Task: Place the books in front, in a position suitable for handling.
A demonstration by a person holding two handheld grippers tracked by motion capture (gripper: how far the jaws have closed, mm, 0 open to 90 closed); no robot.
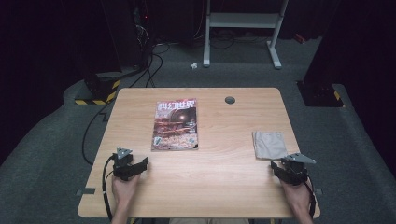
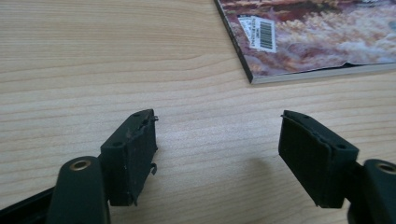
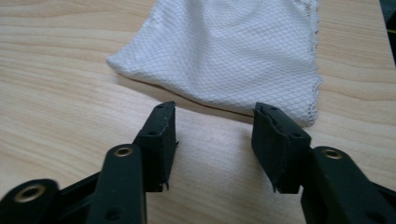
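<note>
1. The magazine (image 1: 175, 124) lies flat on the desk (image 1: 219, 186), left of centre, its long axis running from the near edge to the far edge, title at the far end.
2. The cloth (image 1: 269, 144) lies flat near the right edge, well apart from the magazine.
3. The left tongs (image 1: 138, 164) rest just short of the magazine's near left corner, jaws wide, nothing between them.
4. The right tongs (image 1: 276, 166) sit just short of the cloth's near edge, jaws parted, gripping nothing.
</note>
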